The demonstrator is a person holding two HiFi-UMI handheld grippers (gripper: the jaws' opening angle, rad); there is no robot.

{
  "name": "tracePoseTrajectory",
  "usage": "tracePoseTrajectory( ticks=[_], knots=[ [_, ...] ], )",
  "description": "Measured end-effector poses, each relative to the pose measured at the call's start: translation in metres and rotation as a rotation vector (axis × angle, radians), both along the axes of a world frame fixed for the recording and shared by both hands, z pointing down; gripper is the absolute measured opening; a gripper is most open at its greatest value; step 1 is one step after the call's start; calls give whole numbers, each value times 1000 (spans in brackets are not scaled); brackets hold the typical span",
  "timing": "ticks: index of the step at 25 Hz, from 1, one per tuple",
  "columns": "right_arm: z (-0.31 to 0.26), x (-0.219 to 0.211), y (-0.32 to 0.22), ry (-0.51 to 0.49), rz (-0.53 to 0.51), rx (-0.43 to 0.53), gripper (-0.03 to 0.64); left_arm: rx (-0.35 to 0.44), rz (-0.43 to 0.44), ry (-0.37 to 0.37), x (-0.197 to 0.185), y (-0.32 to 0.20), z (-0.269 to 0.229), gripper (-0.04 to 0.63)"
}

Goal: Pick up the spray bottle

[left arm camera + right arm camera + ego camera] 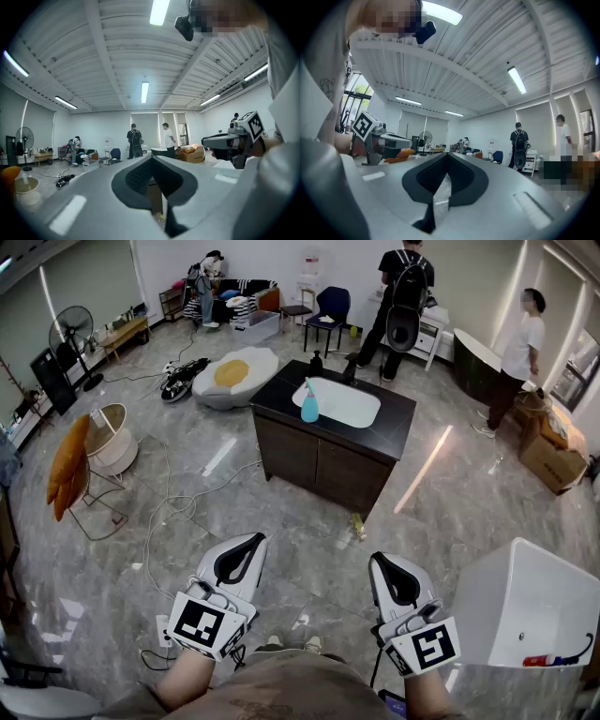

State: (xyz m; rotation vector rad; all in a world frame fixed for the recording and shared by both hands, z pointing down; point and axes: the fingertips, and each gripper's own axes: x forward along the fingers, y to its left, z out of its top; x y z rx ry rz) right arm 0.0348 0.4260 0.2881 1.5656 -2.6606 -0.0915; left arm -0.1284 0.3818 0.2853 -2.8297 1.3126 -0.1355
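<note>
Left tongs [246, 542] closed, empty. Right tongs [387, 563] closed, empty. Bottle [309, 405] upright on worktop [398, 423], beside sink [349, 405], well ahead of both.

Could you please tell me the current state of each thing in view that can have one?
spray bottle: upright on the vanity top at the edge of the basin, not yet picked up.
left gripper: jaws together, holding nothing, far from the bottle.
right gripper: jaws together, holding nothing, far from the bottle.
cabinet doors: shut.
</note>
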Motion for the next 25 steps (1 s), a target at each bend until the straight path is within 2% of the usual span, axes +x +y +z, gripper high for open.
tracePoseTrajectory(
  ticks=[5,11,18,19,22,23,25],
  knots=[
    [-3,11,-6,-35,29,-3,28,-5,2,-1,6,-3,-2,0],
    [1,15,-4,-24,4,-12,28,-14,11,-6,19,0,1,0],
    [12,29,-4,-17,-11,-29,28,0,-72,-20,20,-2,4,2],
    [12,31,-4,-16,-13,-30,28,0,-75,-16,21,-1,4,27],
    [13,36,-3,-14,-19,-34,28,1,-86,-2,25,1,1,158],
    [14,38,-4,-14,-20,-37,28,3,-92,-1,26,1,0,180],
    [15,41,-3,-15,-27,-43,28,9,-100,-5,29,1,-1,182]
  ],
)
